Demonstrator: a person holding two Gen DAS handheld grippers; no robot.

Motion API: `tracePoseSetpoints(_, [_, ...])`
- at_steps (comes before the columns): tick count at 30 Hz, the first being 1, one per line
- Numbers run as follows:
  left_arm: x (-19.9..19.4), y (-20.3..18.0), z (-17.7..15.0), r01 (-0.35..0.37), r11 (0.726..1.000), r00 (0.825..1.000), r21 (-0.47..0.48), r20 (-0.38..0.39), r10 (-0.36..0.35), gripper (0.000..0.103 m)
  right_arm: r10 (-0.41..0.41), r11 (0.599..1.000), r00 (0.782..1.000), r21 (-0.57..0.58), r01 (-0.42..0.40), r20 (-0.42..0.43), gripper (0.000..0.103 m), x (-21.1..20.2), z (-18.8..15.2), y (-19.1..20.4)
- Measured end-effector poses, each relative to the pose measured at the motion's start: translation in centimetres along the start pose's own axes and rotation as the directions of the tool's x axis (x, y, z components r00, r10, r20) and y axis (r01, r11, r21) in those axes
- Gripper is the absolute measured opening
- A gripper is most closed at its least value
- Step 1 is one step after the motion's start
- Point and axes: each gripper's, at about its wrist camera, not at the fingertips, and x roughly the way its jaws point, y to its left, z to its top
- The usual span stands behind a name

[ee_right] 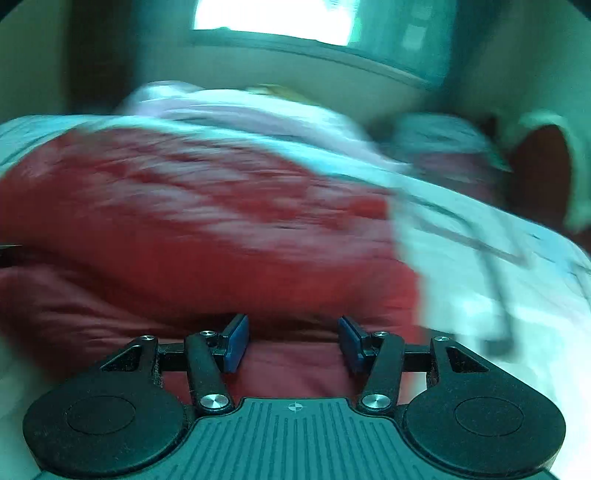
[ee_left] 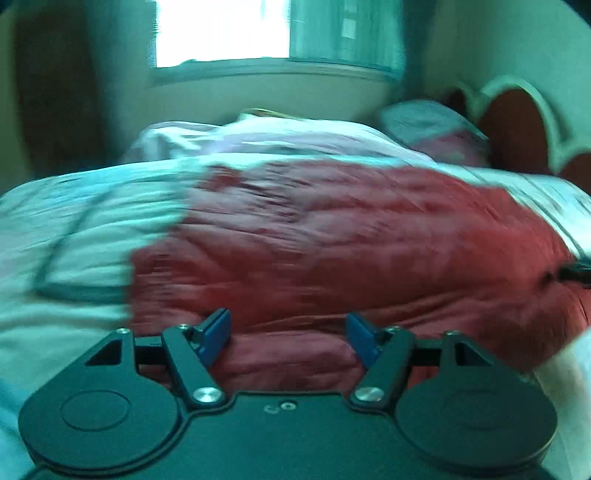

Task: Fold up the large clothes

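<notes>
Black housing of the left claw (ee_left: 288, 336) fills the bottom of its view, its blue pads (ee_left: 216, 332) standing wide with nothing between them, and the right claw (ee_right: 293, 341) likewise stands apart and empty over red cloth; no writing can be read on either. Ahead of both claws a large red garment (ee_left: 351, 236) lies spread on the white bed (ee_left: 74, 229), its near hem just past the fingertips. Bare sheet lies open left of the left claw and right of the right claw, with a window (ee_left: 221, 33) beyond.
</notes>
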Motion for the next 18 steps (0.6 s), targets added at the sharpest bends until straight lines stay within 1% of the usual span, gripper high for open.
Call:
tracePoseSetpoints(1, [-1.3,1.3,-0.2,-0.008,0.999,1.0,-0.052,0.024,0.009,0.074,0.039,0.993,0.999,0.115,-0.041,0.015,0.052,-1.5,-0.3,-2.0])
tracePoseSetpoints(2, [-2.8,2.6,-0.6,-0.023,0.992,0.998,-0.125,0.049,0.029,0.087,0.053,0.976,0.998,0.209,-0.059,0.03,0.053,-2.7,-0.7,-3.8])
tracePoseSetpoints(3, [-4.2,4.1,-1.2,-0.036,0.975,0.996,-0.219,0.067,0.052,0.089,0.066,0.952,0.997,0.297,-0.073,0.031,0.072,-3.9,-1.5,-5.5])
tracePoseSetpoints(4, [-5.4,5.5,-2.0,-0.015,0.947,0.996,-0.322,0.076,0.041,0.089,0.109,0.917,0.993,0.381,-0.12,0.049,0.081,-4.8,-2.4,-6.9])
tracePoseSetpoints(5, [-6.2,6.7,-3.0,0.021,0.905,0.997,-0.426,0.075,0.012,0.087,0.141,0.881,0.988,0.447,-0.156,0.067,0.081,-5.6,-3.3,-7.9])
tracePoseSetpoints(6, [-6.4,7.6,-4.0,0.054,0.859,0.997,-0.508,0.071,-0.02,0.084,0.175,0.84,0.982,0.511,-0.185,0.067,0.081,-5.5,-3.9,-8.7])
tracePoseSetpoints(7, [-6.5,8.2,-5.1,0.095,0.809,0.995,-0.58,0.074,-0.064,0.08,0.225,0.785,0.972,0.576,-0.226,0.075,0.081,-5.5,-4.8,-9.3])
tracePoseSetpoints(8, [-6.2,8.6,-6.2,0.13,0.754,0.992,-0.644,0.076,-0.105,0.073,0.249,0.737,0.965,0.629,-0.247,0.086,0.081,-5.1,-4.8,-9.9])
tracePoseSetpoints(9, [-5.7,8.7,-6.7,0.137,0.724,0.99,-0.676,0.067,-0.125,0.071,0.263,0.69,0.96,0.677,-0.255,0.094,0.08,-4.6,-5.7,-10.2])
tracePoseSetpoints(10, [-5.2,8.6,-7.1,0.143,0.702,0.988,-0.697,0.061,-0.141,0.07,0.278,0.65,0.955,0.711,-0.267,0.104,0.08,-4.1,-6.4,-10.3])
tracePoseSetpoints(11, [-4.6,8.5,-7.3,0.15,0.686,0.987,-0.712,0.064,-0.149,0.068,0.29,0.614,0.95,0.738,-0.28,0.119,0.08,-3.5,-6.5,-10.6])
tracePoseSetpoints(12, [-4.0,8.4,-7.4,0.158,0.67,0.985,-0.725,0.068,-0.159,0.067,0.302,0.575,0.944,0.763,-0.294,0.136,0.076,-3.2,-6.7,-10.9])
tracePoseSetpoints(13, [-3.3,8.4,-7.5,0.171,0.655,0.982,-0.736,0.077,-0.17,0.067,0.301,0.551,0.942,0.779,-0.299,0.149,0.073,-2.7,-6.9,-10.8])
tracePoseSetpoints(15, [-2.2,8.1,-7.3,0.195,0.624,0.977,-0.756,0.099,-0.187,0.066,0.298,0.522,0.939,0.795,-0.309,0.17,0.072,-2.3,-6.6,-10.9])
tracePoseSetpoints(16, [-1.5,8.1,-7.0,0.2,0.615,0.977,-0.763,0.104,-0.188,0.064,0.3,0.51,0.937,0.801,-0.315,0.178,0.072,-1.9,-6.5,-10.9])
tracePoseSetpoints(17, [-1.2,8.4,-7.1,0.199,0.61,0.977,-0.767,0.109,-0.181,0.058,0.299,0.503,0.936,0.802,-0.322,0.188,0.072,-1.6,-6.3,-10.9])
tracePoseSetpoints(18, [-0.6,8.6,-6.9,0.195,0.596,0.978,-0.779,0.11,-0.176,0.054,0.297,0.499,0.935,0.803,-0.325,0.194,0.072,-1.2,-6.3,-10.8])
